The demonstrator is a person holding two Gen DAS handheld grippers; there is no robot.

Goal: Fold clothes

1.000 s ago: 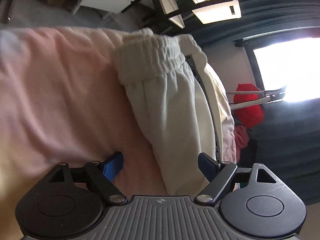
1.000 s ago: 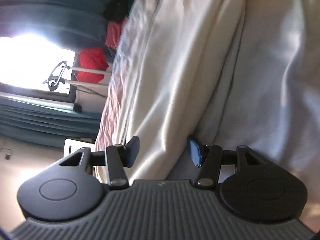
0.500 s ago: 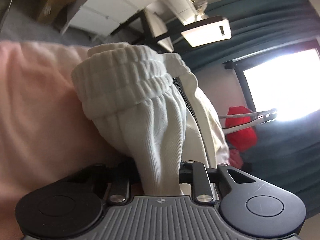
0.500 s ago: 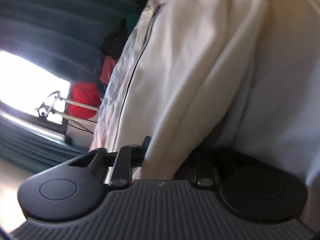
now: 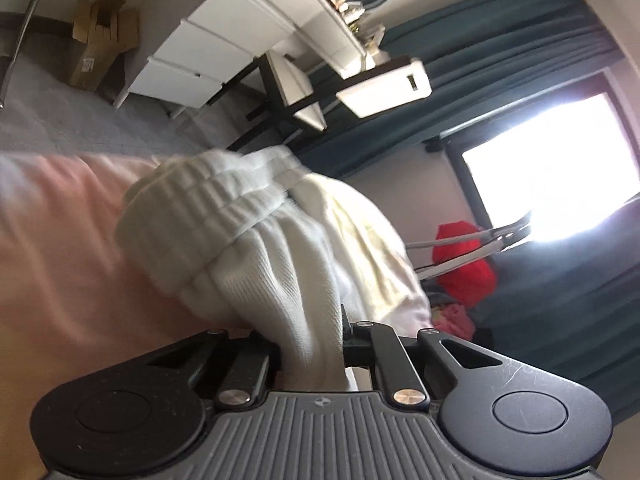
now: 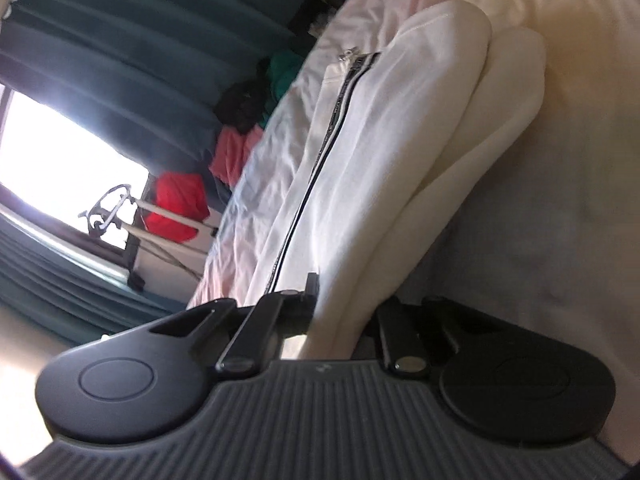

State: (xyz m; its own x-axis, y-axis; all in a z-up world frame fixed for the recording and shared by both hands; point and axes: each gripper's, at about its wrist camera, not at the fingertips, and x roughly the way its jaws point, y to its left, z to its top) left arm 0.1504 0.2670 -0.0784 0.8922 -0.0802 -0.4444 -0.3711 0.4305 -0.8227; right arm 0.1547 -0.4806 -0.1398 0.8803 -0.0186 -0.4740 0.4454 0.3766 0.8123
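The white pants (image 5: 280, 264) lie on a pink bed (image 5: 60, 248), with a dark stripe (image 6: 320, 152) running down one leg. The left tongs (image 5: 310, 344) have just been closing and now pinch the cloth just under the puffy waistband (image 5: 200, 216), lifting it a bit off the bed. The right tongs (image 6: 340, 320) have just been closing too, and they squeeze a fold of the pants' leg. Far behind are a white dresser (image 5: 208, 48), dark green curtains (image 5: 500, 60), a bright window (image 5: 560, 160) and a red cloth (image 5: 464, 260) on a rack.
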